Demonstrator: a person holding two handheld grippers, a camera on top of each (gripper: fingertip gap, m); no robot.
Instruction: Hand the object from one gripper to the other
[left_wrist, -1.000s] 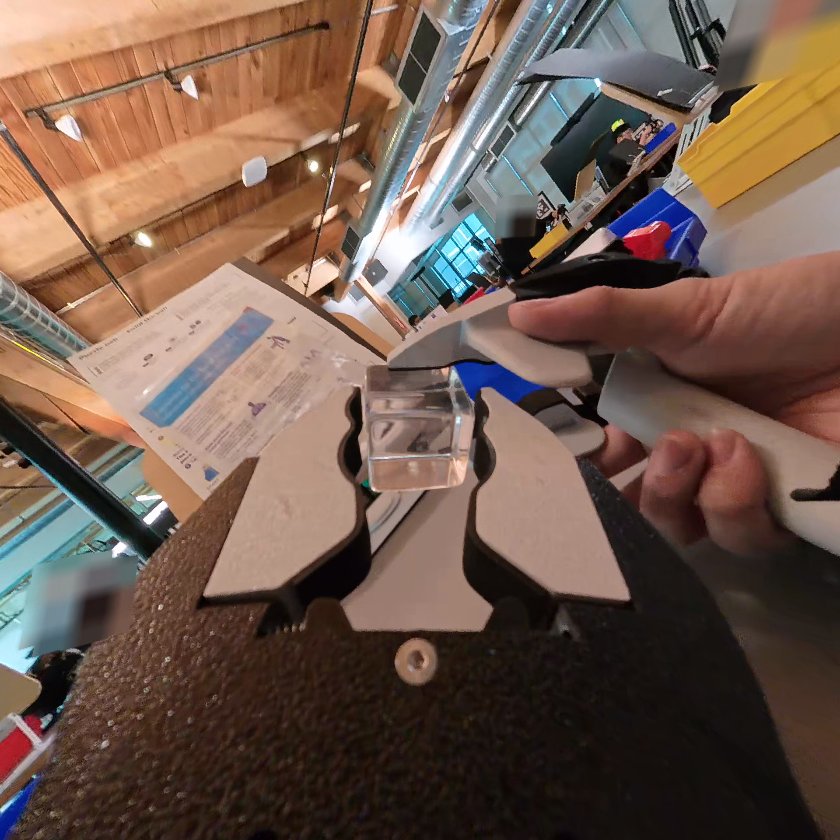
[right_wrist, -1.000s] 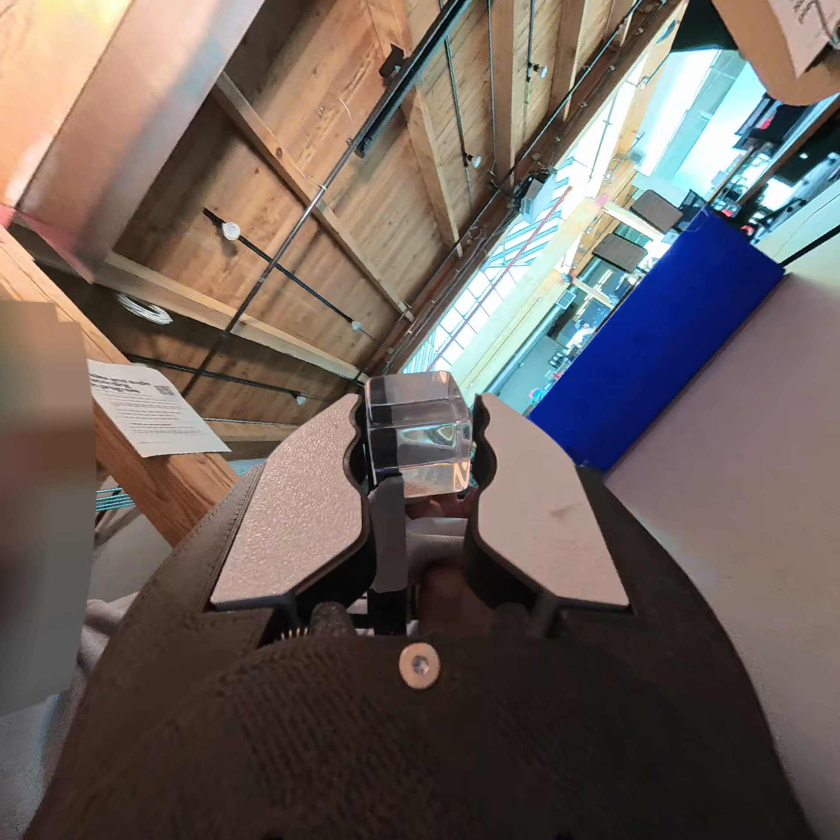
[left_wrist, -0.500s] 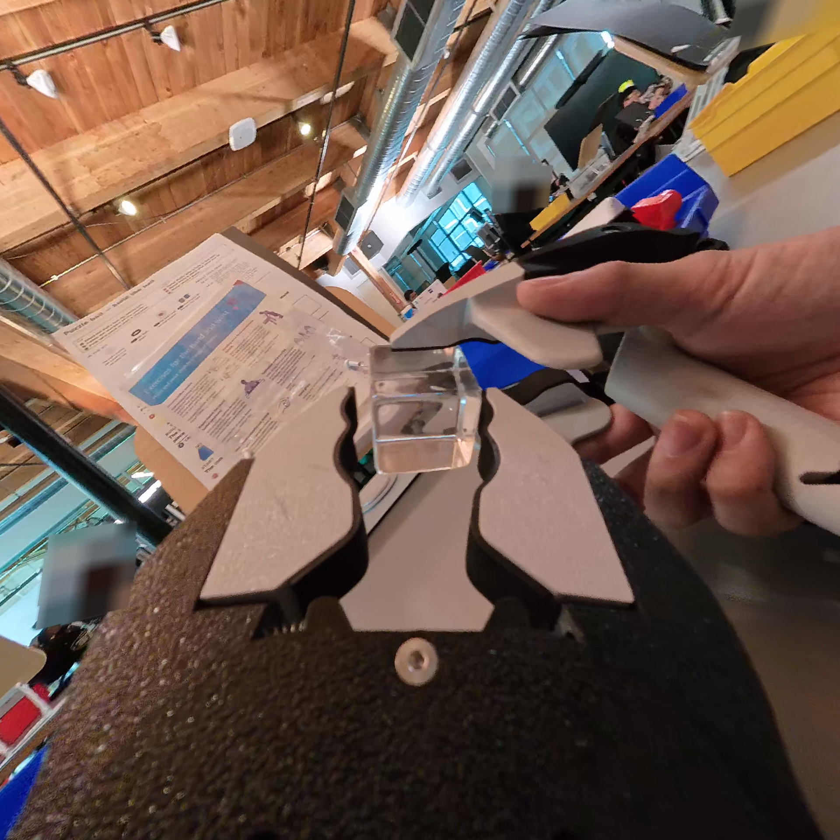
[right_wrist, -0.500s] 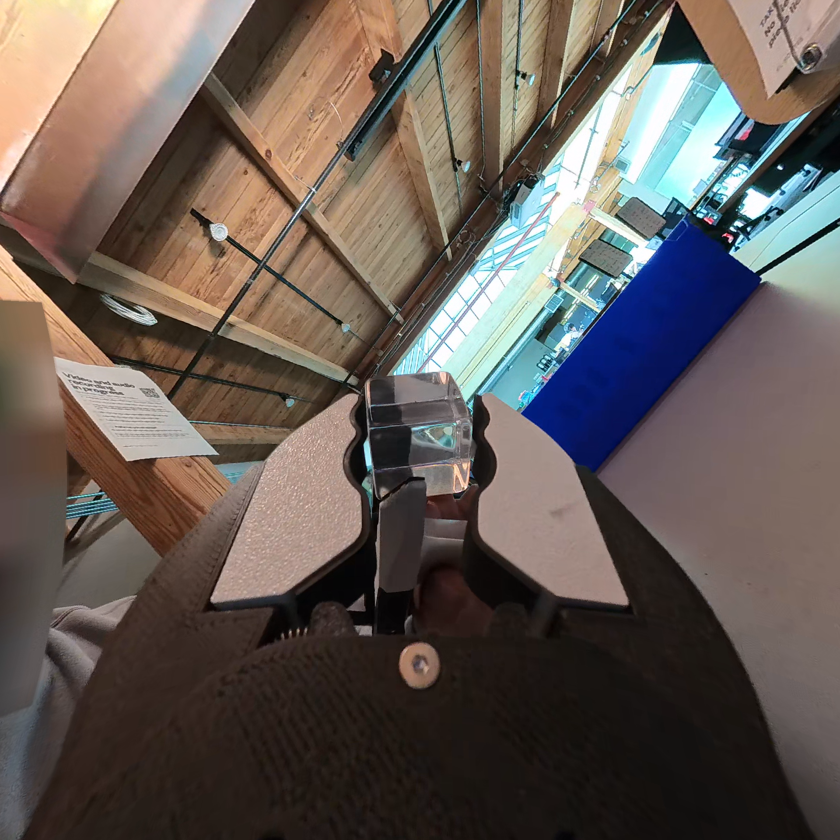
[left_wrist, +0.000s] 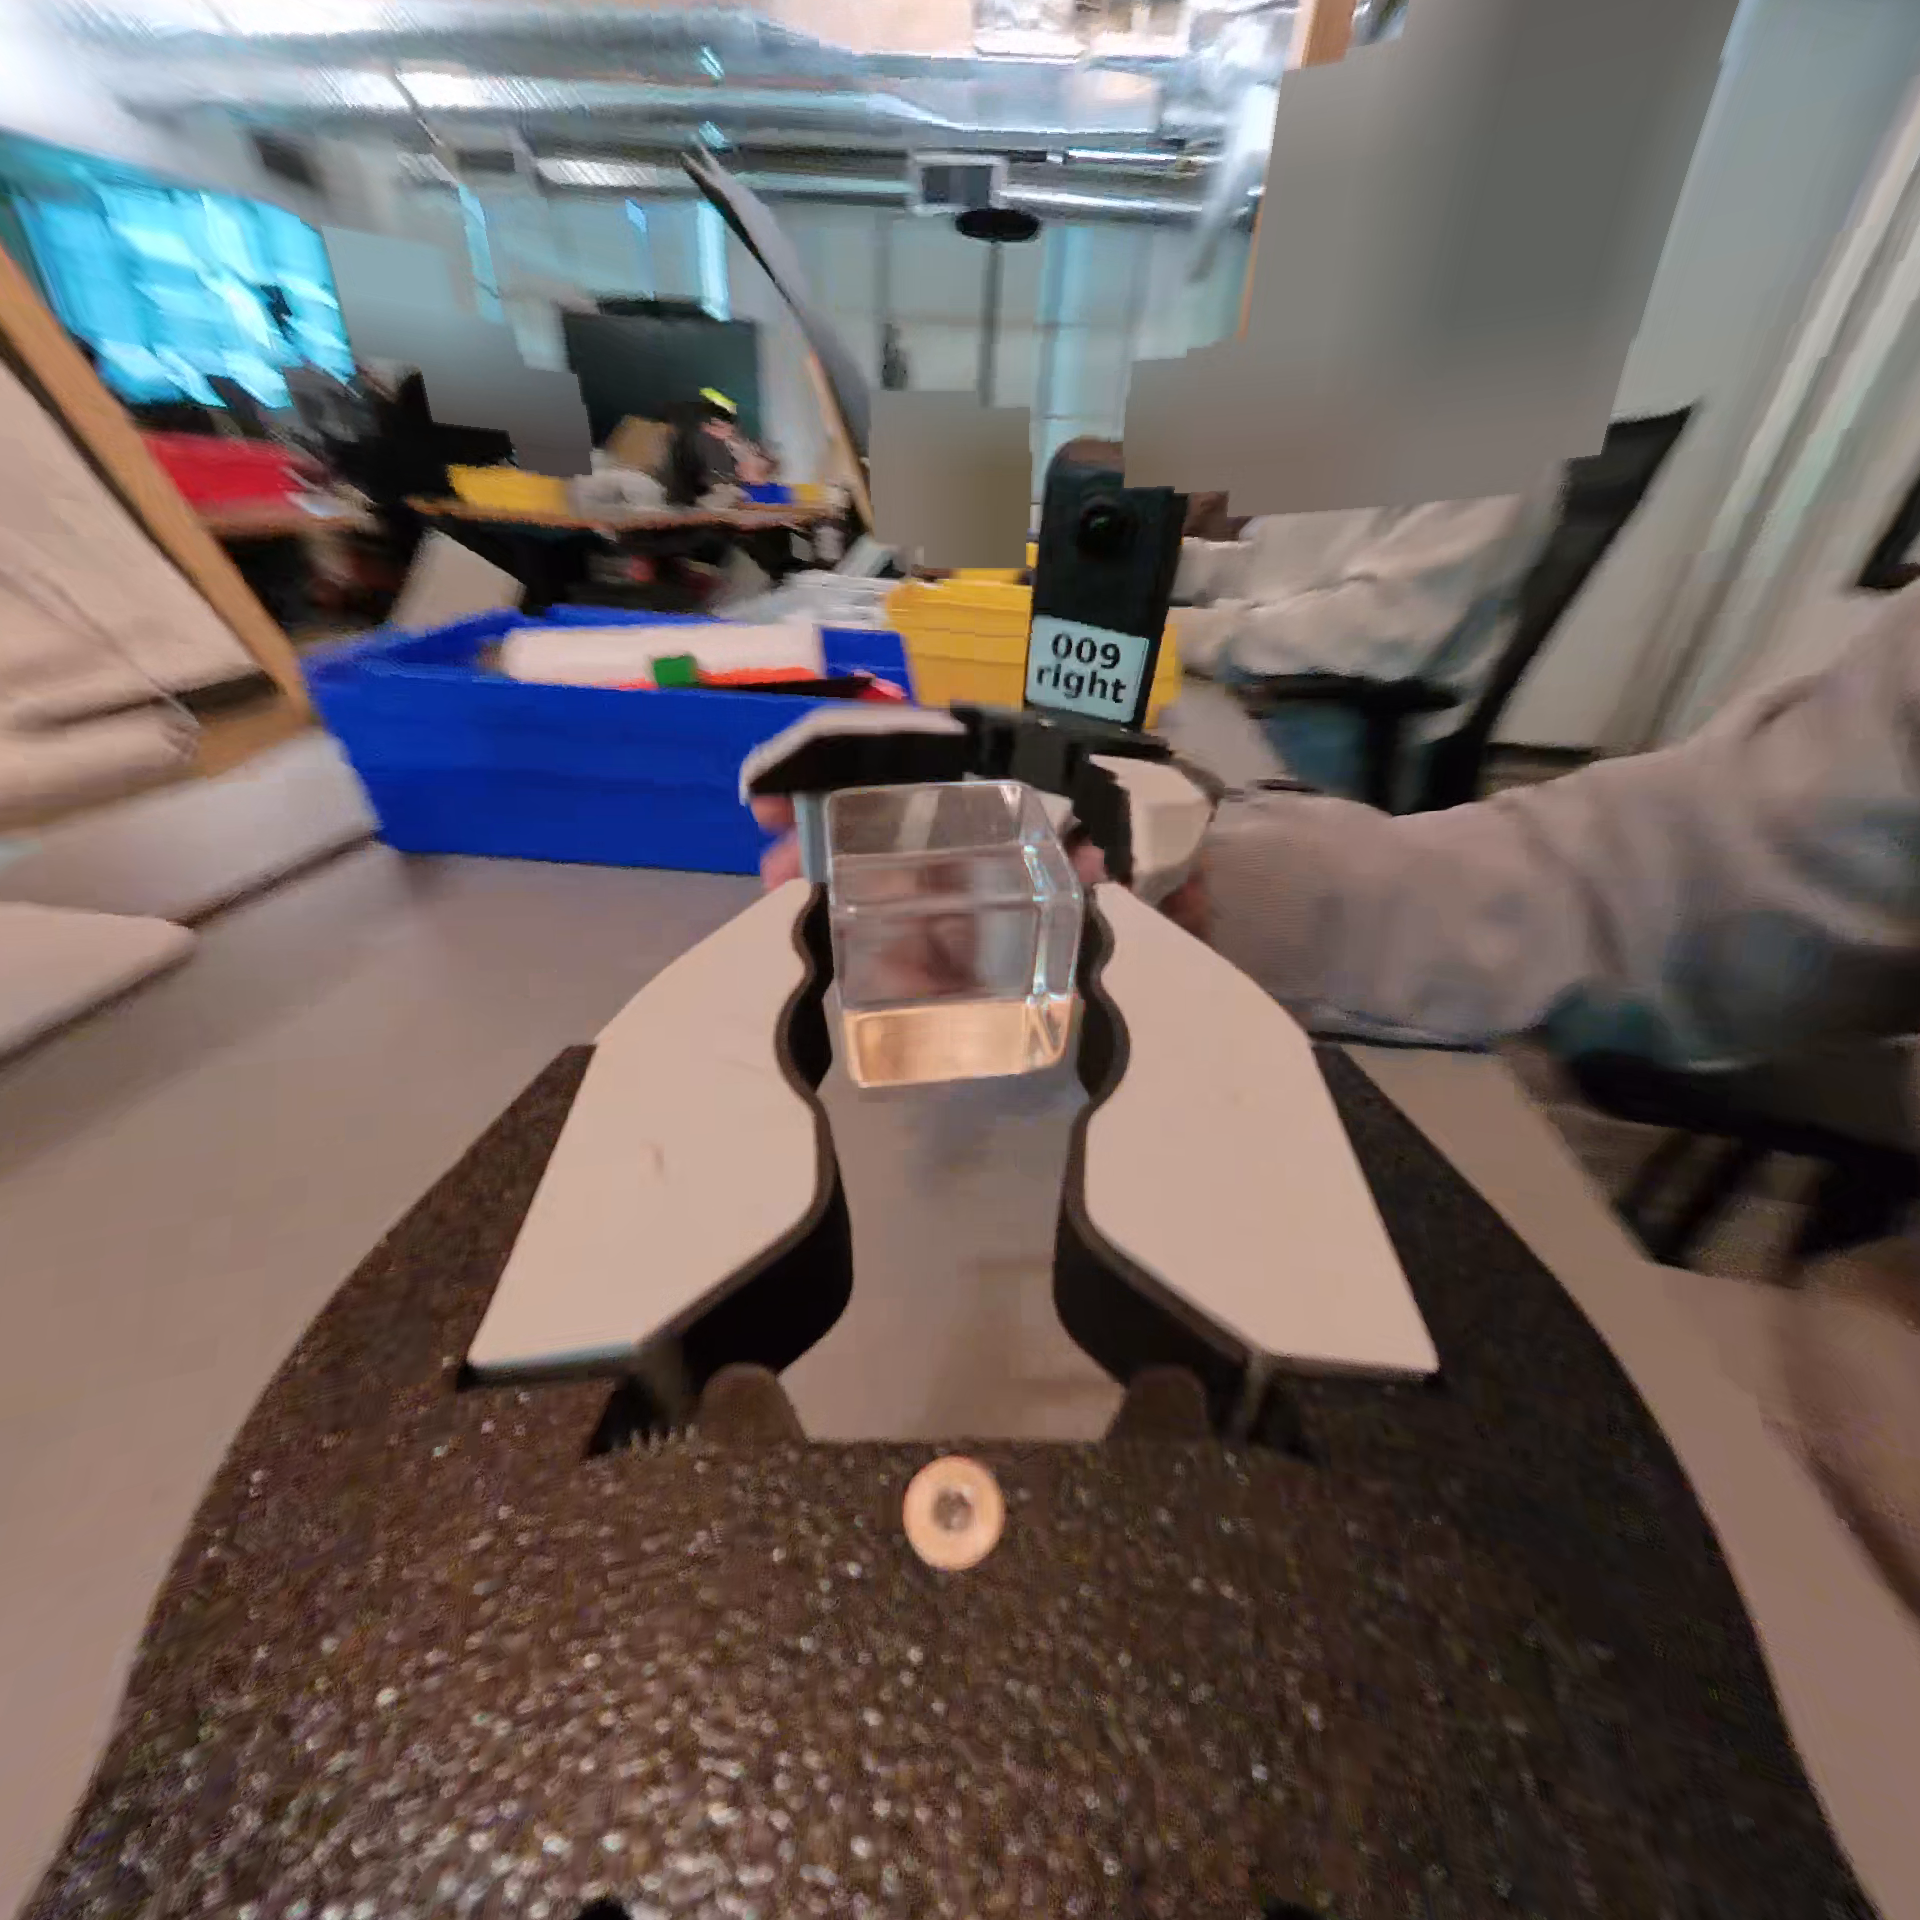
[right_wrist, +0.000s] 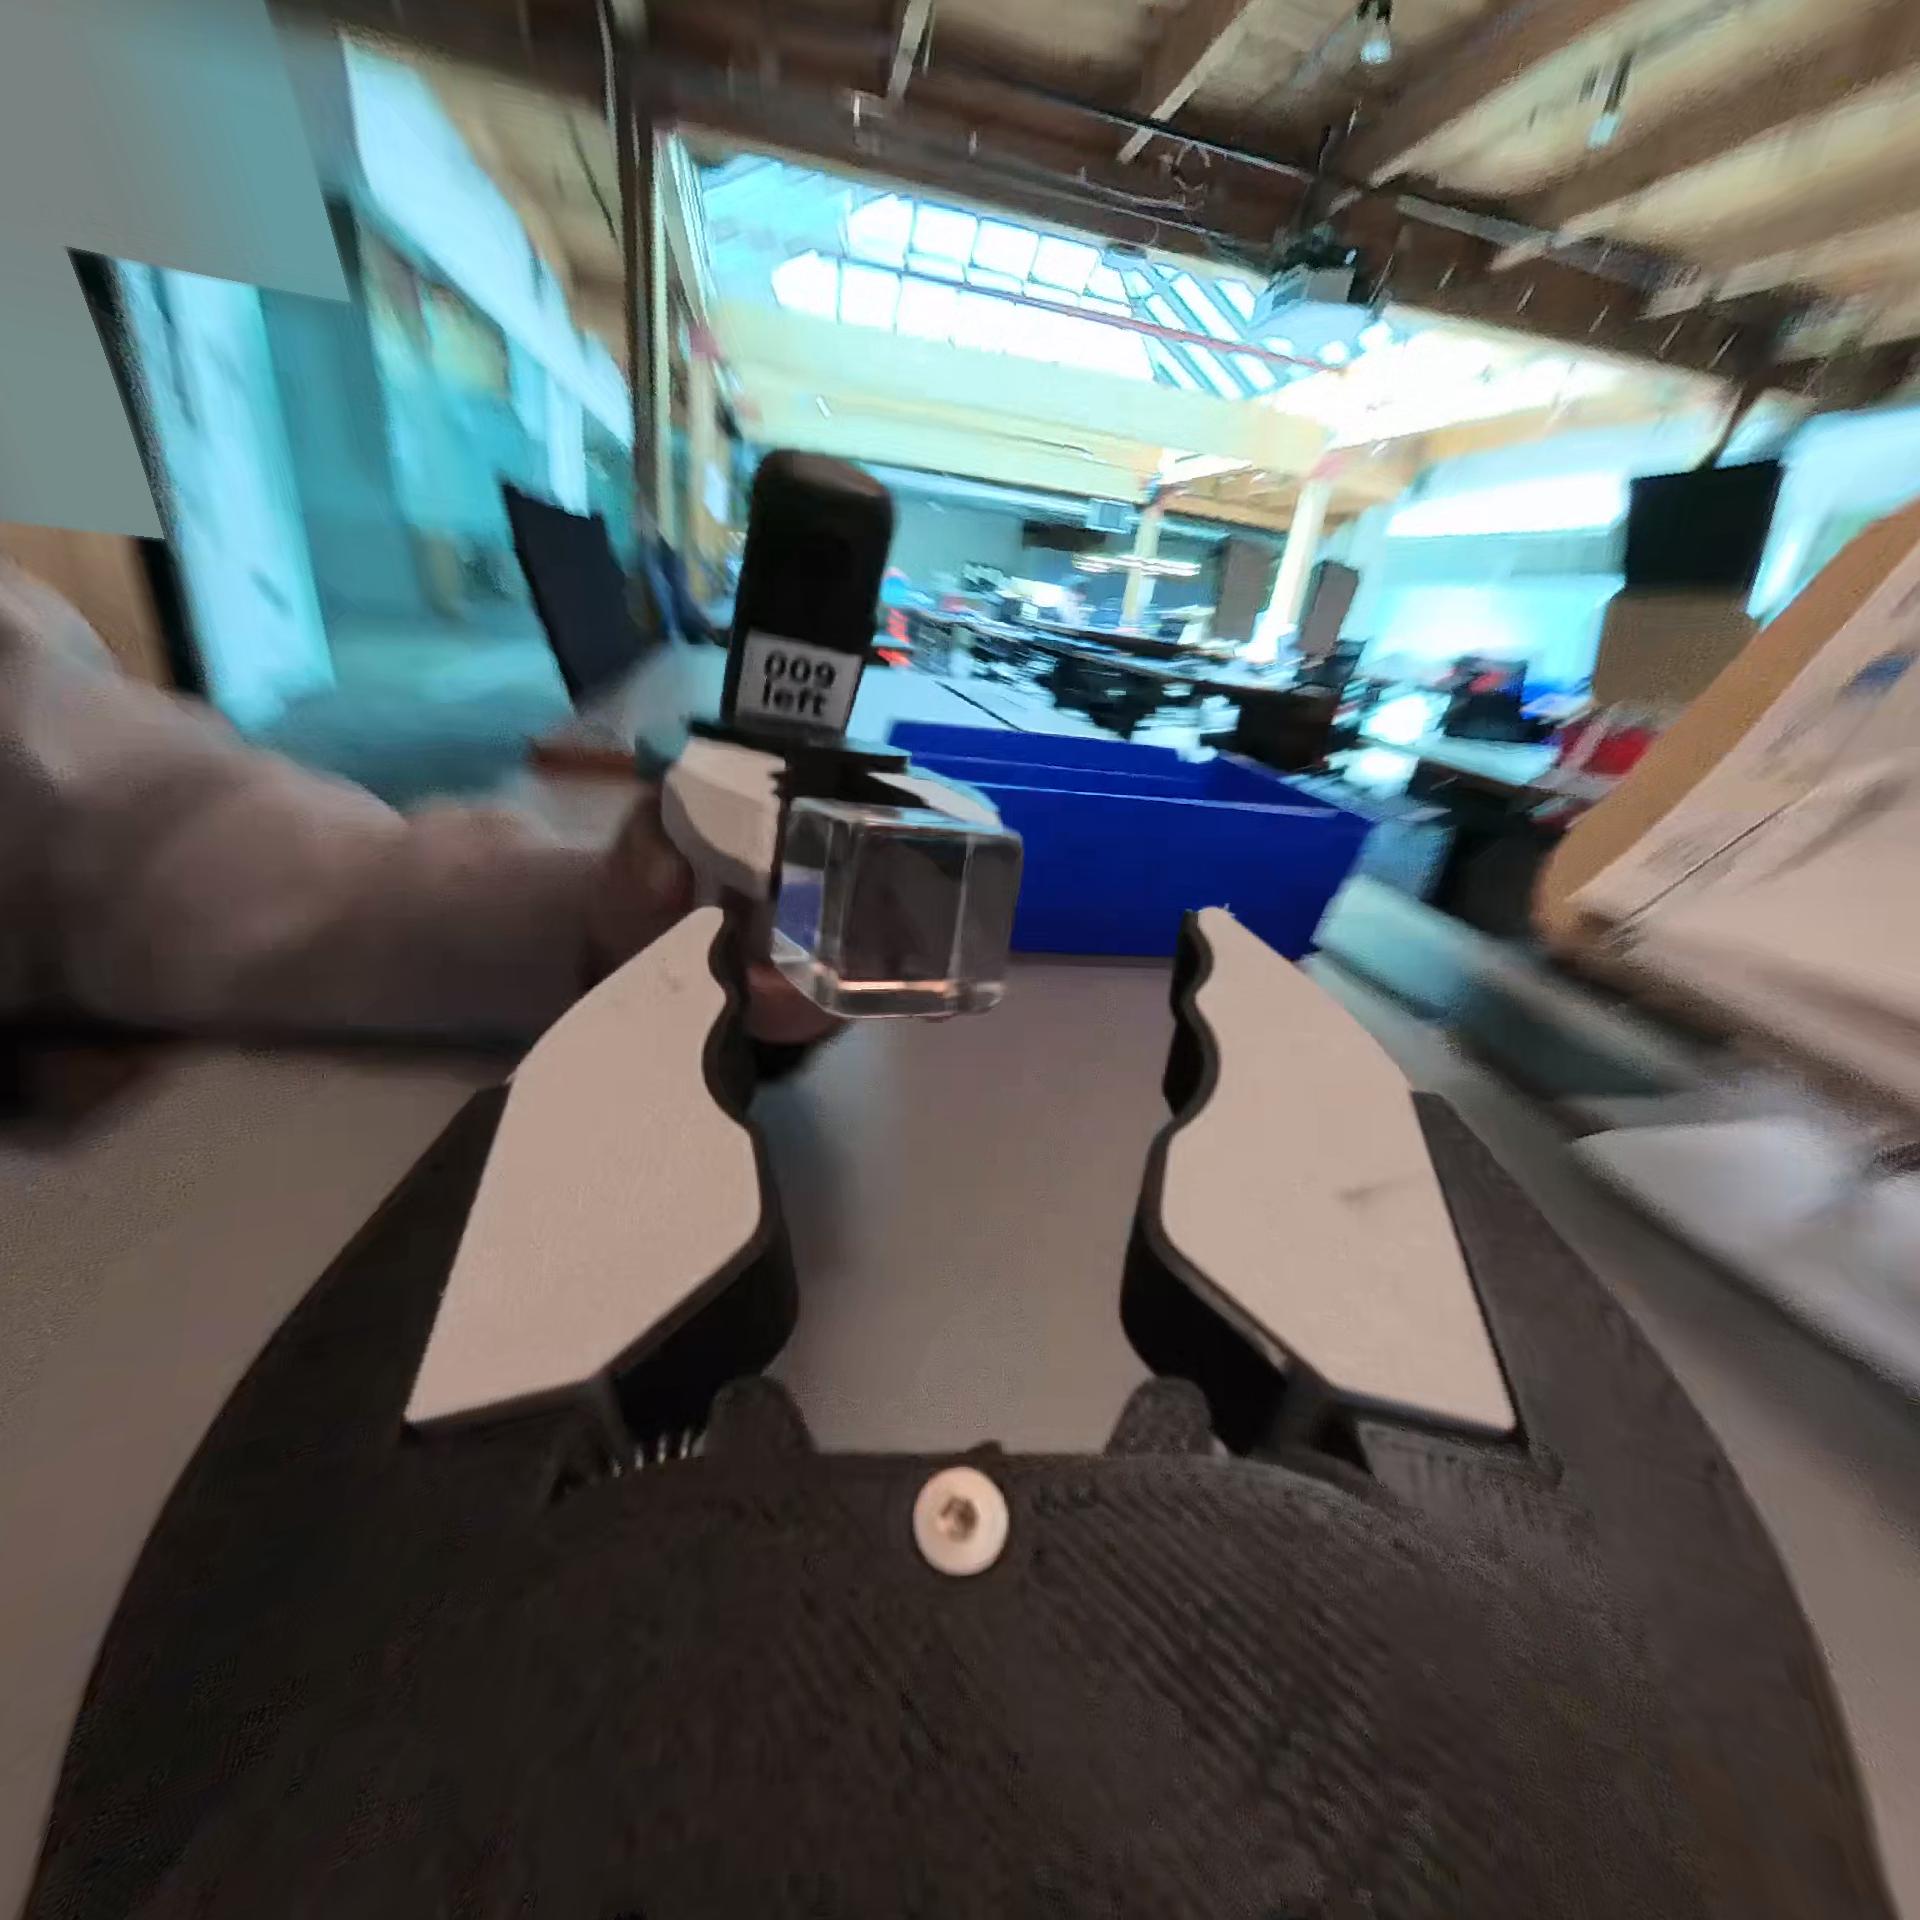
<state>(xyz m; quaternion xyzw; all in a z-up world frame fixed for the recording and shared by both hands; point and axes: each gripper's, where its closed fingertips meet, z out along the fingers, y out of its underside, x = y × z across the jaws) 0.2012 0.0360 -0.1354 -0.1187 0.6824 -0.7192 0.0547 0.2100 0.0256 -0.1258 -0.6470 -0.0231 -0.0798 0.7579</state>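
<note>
The left gripper (left_wrist: 951, 935) pinches the clear, glassy square-edged cube (left_wrist: 951, 940) near its fingertips, above a grey tabletop (left_wrist: 312, 1039). The right gripper (right_wrist: 956, 971) stands wide apart, holding nothing, the cube just ahead of its left finger. Smooth faces and a shallow tip grip could likely let the cube slip and drop. A blue plastic bin (left_wrist: 551, 748) sits well behind; open table lies beneath.
</note>
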